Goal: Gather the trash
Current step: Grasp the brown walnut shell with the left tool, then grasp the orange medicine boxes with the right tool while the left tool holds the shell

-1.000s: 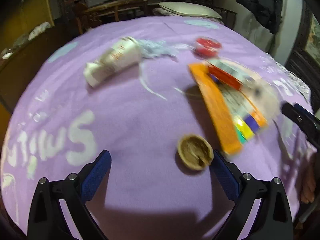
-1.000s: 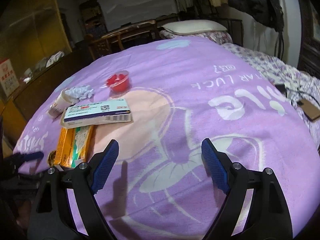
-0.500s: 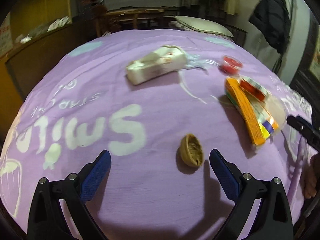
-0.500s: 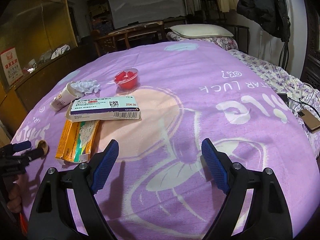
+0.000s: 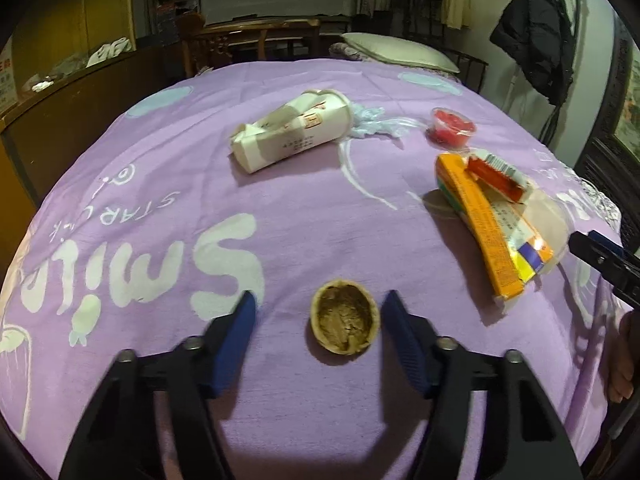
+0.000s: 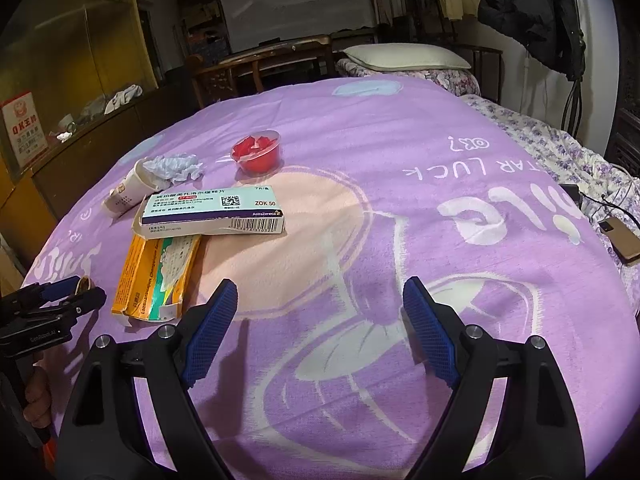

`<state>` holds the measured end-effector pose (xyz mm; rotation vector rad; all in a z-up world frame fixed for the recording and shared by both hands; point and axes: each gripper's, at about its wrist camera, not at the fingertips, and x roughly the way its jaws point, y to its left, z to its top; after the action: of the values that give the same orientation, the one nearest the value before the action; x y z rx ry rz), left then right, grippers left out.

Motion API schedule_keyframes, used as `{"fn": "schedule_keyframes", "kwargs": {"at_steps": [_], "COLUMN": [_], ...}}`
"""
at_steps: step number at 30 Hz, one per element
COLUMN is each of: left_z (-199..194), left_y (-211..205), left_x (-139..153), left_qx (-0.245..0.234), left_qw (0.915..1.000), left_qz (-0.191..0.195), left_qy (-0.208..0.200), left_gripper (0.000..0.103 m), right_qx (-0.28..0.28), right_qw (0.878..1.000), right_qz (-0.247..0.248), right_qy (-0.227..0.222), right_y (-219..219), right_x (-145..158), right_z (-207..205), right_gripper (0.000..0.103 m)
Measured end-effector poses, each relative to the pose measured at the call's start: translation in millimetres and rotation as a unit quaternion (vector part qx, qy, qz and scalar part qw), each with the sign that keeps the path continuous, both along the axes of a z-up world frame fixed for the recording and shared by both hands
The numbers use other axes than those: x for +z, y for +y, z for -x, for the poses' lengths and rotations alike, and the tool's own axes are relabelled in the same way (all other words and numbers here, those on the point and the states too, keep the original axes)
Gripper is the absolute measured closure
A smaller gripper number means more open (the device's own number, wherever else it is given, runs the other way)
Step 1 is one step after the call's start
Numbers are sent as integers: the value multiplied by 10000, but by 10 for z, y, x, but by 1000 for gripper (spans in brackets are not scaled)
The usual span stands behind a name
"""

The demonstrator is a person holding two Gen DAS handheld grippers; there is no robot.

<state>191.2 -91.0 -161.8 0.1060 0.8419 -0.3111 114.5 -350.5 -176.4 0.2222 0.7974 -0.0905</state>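
Observation:
Half a walnut shell [image 5: 345, 322], hollow side up, lies on the purple blanket [image 5: 160, 184] between the blue pads of my left gripper [image 5: 320, 298]. The jaws are closing; the right pad is almost at the shell and the left pad still stands apart. Farther off lie a crushed paper cup [image 5: 292, 132], a crumpled tissue [image 5: 372, 120], a small red plastic cup [image 5: 452, 126] and an orange box [image 5: 484, 224] under a white medicine box [image 6: 212, 212]. My right gripper [image 6: 320, 284] hovers open over bare blanket, with nothing between its fingers.
A phone [image 6: 622, 240] on a cable lies at the blanket's right edge. A pillow [image 6: 404, 56] and wooden furniture stand behind the bed. A dark jacket [image 5: 536, 32] hangs at the right. A hand [image 6: 36, 396] holds the left gripper's handle.
The left gripper's jaws have narrowed from wide open to close around the walnut shell, which now sits more centred between them. The right gripper has stayed put.

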Motion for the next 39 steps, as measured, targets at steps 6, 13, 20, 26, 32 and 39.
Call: {"fn": "schedule_keyframes", "kwargs": {"at_steps": [6,13,20,26,32,39], "left_z": [41,76,78,73,66,69], "left_y": [29,52,42,58,77,105], "left_x": [-12,-44,-44,-43,-45,-44], "left_qx": [-78,-60,-44,-37,-38,-41], "left_qw": [9998,9998,9998,9998,9997,9994], "left_qz": [191,196,139,203,245,333], "left_qy": [-60,-74,-94,-78,-68,-46], "left_gripper": [73,72,72,72,72,72], "right_qx": [93,549,817,918,1049,954], "right_qw": [9999,9982,9960,9866,9881,9905], "right_qz": [42,207,-340,-1326,-1079,-971], "right_qy": [13,-145,-87,240,318,213], "right_y": [32,328,499,591,874,836], "right_x": [2,66,69,-31,-59,-74], "right_z": [-9,14,-107,-283,-424,-411], "right_gripper": [21,21,21,21,18,47]}}
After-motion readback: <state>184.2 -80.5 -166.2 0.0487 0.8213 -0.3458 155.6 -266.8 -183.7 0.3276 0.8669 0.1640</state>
